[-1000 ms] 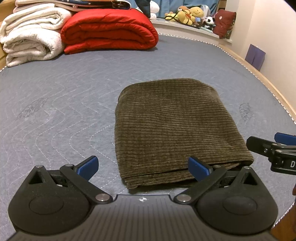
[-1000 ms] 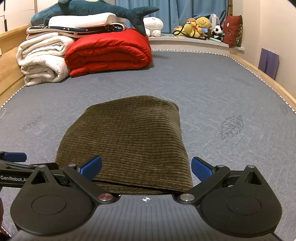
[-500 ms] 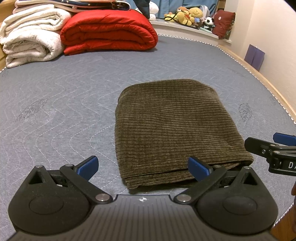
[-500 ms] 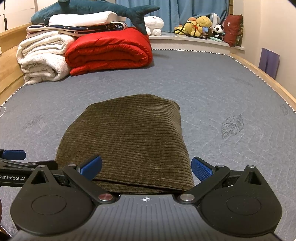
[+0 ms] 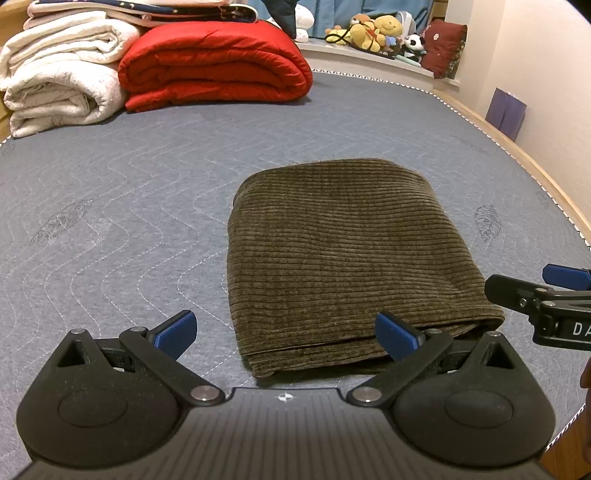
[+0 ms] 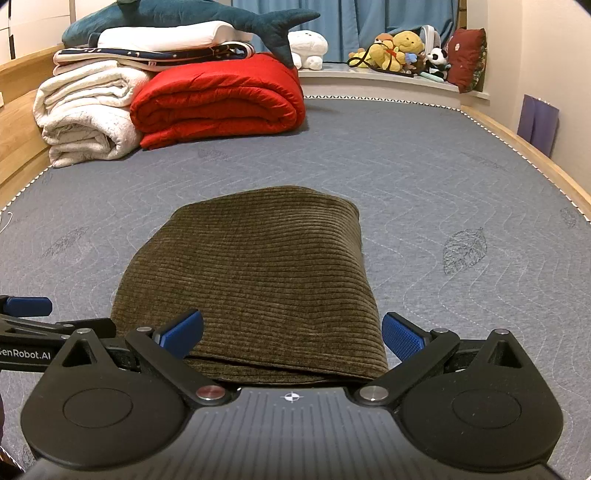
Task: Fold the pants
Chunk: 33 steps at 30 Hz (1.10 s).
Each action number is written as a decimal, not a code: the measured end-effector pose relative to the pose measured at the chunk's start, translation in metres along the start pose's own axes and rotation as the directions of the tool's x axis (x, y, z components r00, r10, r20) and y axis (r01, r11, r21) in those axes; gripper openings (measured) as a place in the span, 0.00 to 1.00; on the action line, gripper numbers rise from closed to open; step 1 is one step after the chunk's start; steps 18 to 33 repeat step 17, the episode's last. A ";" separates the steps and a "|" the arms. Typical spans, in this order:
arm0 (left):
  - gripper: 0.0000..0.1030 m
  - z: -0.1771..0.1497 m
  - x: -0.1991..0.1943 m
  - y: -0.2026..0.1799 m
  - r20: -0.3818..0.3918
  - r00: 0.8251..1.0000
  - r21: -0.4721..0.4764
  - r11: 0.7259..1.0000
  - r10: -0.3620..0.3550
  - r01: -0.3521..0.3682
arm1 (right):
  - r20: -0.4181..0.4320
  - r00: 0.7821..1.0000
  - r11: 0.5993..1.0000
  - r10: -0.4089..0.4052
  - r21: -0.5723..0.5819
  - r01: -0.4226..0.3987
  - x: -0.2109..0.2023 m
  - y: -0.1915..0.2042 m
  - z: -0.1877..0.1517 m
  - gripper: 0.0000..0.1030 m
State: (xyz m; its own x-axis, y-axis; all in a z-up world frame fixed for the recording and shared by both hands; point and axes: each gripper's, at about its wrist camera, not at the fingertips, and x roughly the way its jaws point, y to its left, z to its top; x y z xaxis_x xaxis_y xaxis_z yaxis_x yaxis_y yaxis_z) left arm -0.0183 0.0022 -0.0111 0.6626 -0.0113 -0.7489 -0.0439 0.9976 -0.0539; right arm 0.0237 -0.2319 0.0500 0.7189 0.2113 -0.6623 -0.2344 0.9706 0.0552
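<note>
Olive-brown corduroy pants (image 5: 343,254) lie folded into a thick rectangle on the grey-blue quilted mattress (image 5: 110,206). They also show in the right wrist view (image 6: 258,280). My left gripper (image 5: 286,334) is open and empty, just in front of the fold's near left corner. My right gripper (image 6: 291,334) is open and empty, at the near right corner, with the near edge of the pants between its blue pads. Each gripper shows at the side of the other's view: the right one (image 5: 539,299) and the left one (image 6: 40,325).
A rolled red quilt (image 6: 218,99) and folded white blankets (image 6: 85,114) lie at the far left of the mattress, with a plush shark (image 6: 184,18) on top. Stuffed toys (image 6: 402,51) sit on the far ledge. A wooden bed rail (image 5: 535,173) runs along the right.
Both grippers have drawn back slightly and tilted, so the pants sit a little farther off in both views. The pants have not moved. Both grippers stay open.
</note>
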 end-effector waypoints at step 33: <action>1.00 -0.001 -0.002 -0.002 0.014 1.000 0.018 1.000 -0.015 0.014 | -0.001 1.000 1.000 0.001 0.000 -0.001 0.000 -0.001 0.000 0.99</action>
